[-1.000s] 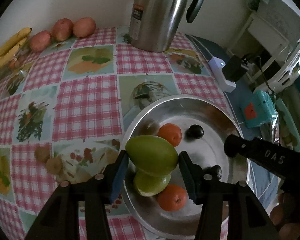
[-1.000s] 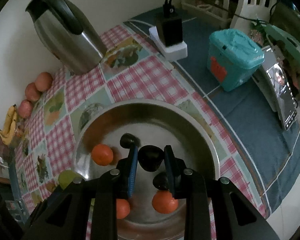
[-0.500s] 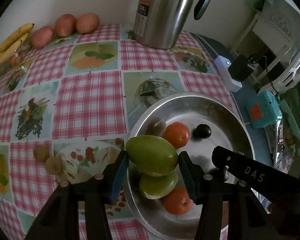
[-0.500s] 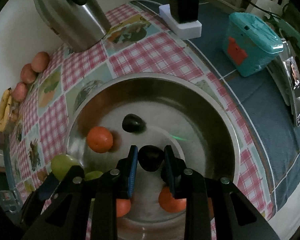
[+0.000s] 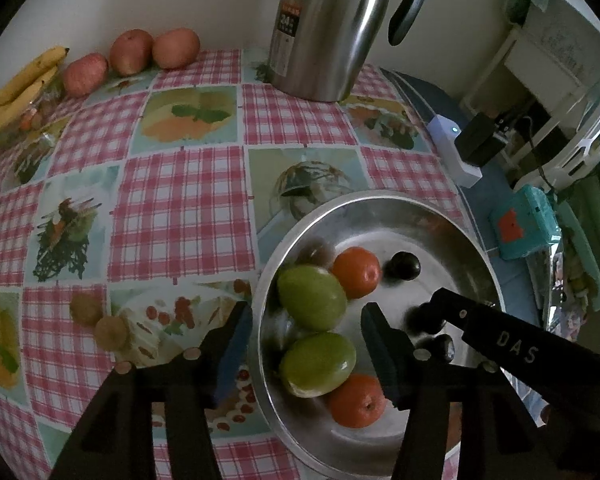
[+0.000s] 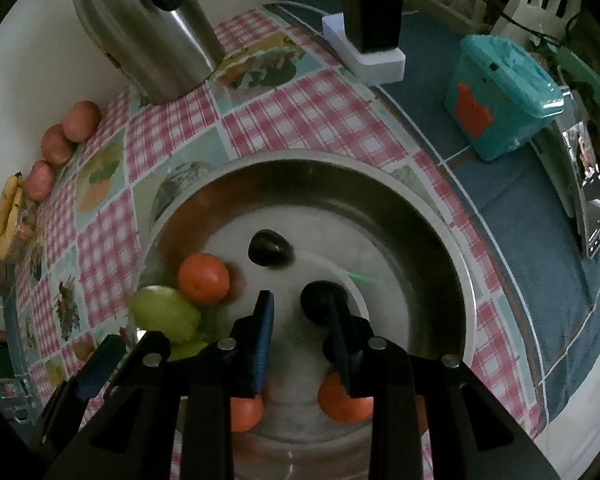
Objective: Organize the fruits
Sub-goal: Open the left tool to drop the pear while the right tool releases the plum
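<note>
A steel bowl (image 5: 380, 200) (image 6: 300, 160) holds oranges (image 5: 356, 272), dark plums (image 5: 402, 266) and two green mangoes. My left gripper (image 5: 306, 344) hangs over the bowl's left rim with its jaws opening. The upper green mango (image 5: 312, 298) lies free on the lower one (image 5: 318, 364), touching neither pad. My right gripper (image 6: 300, 320) points down into the bowl's middle, jaws close together with nothing between the pads. A dark plum (image 6: 316, 300) sits at its right fingertip, partly behind it. Another plum (image 6: 269, 249) lies further in.
A steel kettle (image 5: 332, 28) stands at the back of the checked tablecloth. Apples (image 5: 132, 52) and bananas (image 5: 16, 88) line the far left wall. A power strip with a charger (image 6: 372, 52), a teal box (image 6: 500, 96) and a phone (image 6: 592, 188) lie right of the bowl.
The left jaws spread and the green mango dropped from between them onto the other one. The right gripper came lower into the bowl, and the plum moved from between its pads to the right fingertip.
</note>
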Demonstrator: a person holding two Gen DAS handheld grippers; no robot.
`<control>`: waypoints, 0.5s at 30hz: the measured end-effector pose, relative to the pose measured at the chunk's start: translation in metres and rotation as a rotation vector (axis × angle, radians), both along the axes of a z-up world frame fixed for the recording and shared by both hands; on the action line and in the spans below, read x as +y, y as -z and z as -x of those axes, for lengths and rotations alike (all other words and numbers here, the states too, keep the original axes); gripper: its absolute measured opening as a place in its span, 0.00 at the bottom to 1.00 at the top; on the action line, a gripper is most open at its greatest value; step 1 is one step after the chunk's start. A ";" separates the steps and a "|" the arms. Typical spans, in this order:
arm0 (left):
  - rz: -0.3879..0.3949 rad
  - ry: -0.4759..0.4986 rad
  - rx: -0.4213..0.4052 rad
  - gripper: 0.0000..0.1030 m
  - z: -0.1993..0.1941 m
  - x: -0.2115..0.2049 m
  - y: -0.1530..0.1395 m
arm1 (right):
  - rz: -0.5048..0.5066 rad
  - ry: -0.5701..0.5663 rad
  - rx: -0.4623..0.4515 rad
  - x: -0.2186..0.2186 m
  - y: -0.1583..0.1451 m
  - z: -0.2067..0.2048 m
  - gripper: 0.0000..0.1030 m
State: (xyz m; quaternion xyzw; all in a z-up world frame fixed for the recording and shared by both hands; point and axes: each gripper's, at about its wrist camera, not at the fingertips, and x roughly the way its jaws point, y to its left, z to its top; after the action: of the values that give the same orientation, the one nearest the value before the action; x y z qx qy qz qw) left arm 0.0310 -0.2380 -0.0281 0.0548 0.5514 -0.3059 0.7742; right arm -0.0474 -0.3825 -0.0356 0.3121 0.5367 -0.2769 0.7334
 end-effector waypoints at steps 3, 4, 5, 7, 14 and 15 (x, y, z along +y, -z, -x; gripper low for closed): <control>0.001 -0.002 0.003 0.60 -0.001 0.001 -0.002 | 0.010 -0.003 -0.016 0.001 -0.007 0.000 0.28; -0.001 -0.005 0.007 0.60 -0.001 0.002 -0.003 | 0.015 -0.005 -0.020 0.002 -0.010 -0.001 0.28; -0.008 -0.013 0.012 0.61 -0.003 0.004 -0.003 | 0.019 -0.007 -0.021 0.002 -0.011 -0.001 0.28; -0.014 -0.036 0.019 0.63 -0.007 0.010 -0.005 | 0.027 -0.009 -0.024 0.003 -0.014 -0.002 0.28; -0.032 -0.149 0.046 0.68 -0.028 0.040 -0.013 | 0.036 -0.021 -0.029 0.007 -0.020 -0.003 0.28; -0.045 -0.169 0.048 0.69 -0.030 0.045 -0.014 | 0.036 -0.026 -0.030 0.008 -0.021 -0.003 0.28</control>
State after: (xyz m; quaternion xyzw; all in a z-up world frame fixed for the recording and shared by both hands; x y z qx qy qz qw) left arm 0.0612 -0.1931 -0.0145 0.0181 0.5791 -0.2281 0.7825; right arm -0.0441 -0.3745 -0.0148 0.2961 0.5245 -0.2721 0.7505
